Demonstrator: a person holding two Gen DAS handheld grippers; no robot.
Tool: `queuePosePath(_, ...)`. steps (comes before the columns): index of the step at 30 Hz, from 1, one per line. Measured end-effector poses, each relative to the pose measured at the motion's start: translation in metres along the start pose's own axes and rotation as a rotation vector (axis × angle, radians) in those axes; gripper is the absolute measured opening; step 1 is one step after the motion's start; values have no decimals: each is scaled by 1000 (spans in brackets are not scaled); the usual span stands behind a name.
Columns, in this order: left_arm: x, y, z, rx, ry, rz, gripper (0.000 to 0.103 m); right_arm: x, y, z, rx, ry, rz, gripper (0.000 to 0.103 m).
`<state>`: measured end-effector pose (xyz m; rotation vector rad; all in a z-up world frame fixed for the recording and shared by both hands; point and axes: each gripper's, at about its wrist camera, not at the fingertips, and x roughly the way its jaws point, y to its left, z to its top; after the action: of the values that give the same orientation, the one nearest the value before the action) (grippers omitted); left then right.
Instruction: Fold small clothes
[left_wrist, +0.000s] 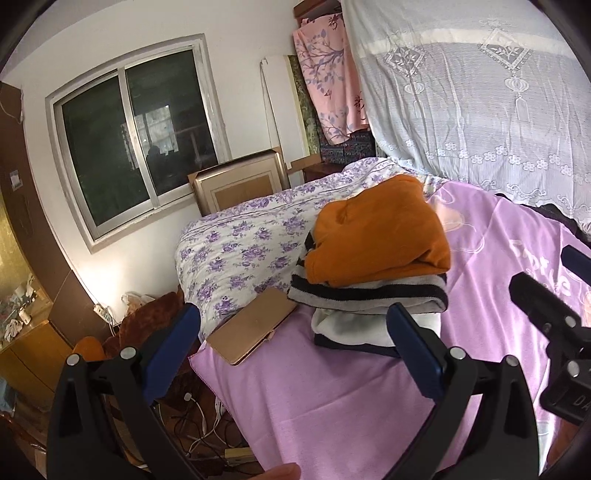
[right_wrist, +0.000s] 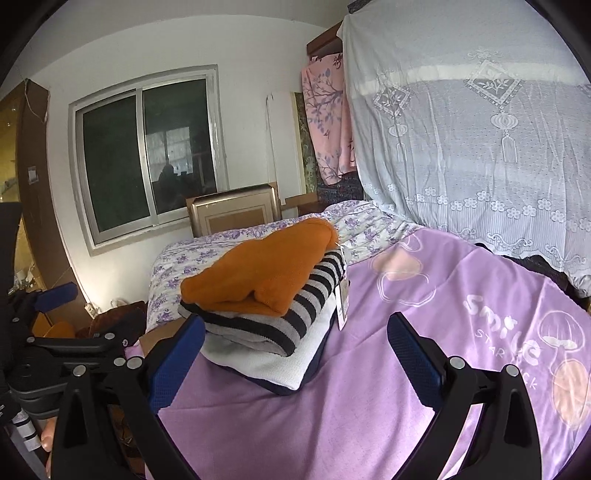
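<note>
Orange knit, folded into a soft lump, tops my stack of 3 garments (right_wrist: 266, 295) at the centre of both frames: orange top (left_wrist: 373, 236), striped black-and-grey sweater (right_wrist: 295, 317), then a white piece (right_wrist: 269, 362) beneath. They sit on a smooth lilac blanket (right_wrist: 369, 406) with a paper tag (right_wrist: 342, 302) dangling. My left gripper (left_wrist: 291, 332) and right gripper (right_wrist: 291, 343) hover low, both spread wide, grasping nothing.

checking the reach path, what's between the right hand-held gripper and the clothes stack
Only bare purple blanket between the open right hand-held gripper and the folded stack, in the right wrist view.
</note>
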<state>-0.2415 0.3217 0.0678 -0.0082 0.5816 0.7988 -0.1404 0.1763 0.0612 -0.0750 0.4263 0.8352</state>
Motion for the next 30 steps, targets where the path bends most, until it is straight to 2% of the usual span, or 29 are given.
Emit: queuePosePath(30, 13, -3, 2, -57, 44, -16, 98, 14, 7, -7, -15, 39, 9, 100)
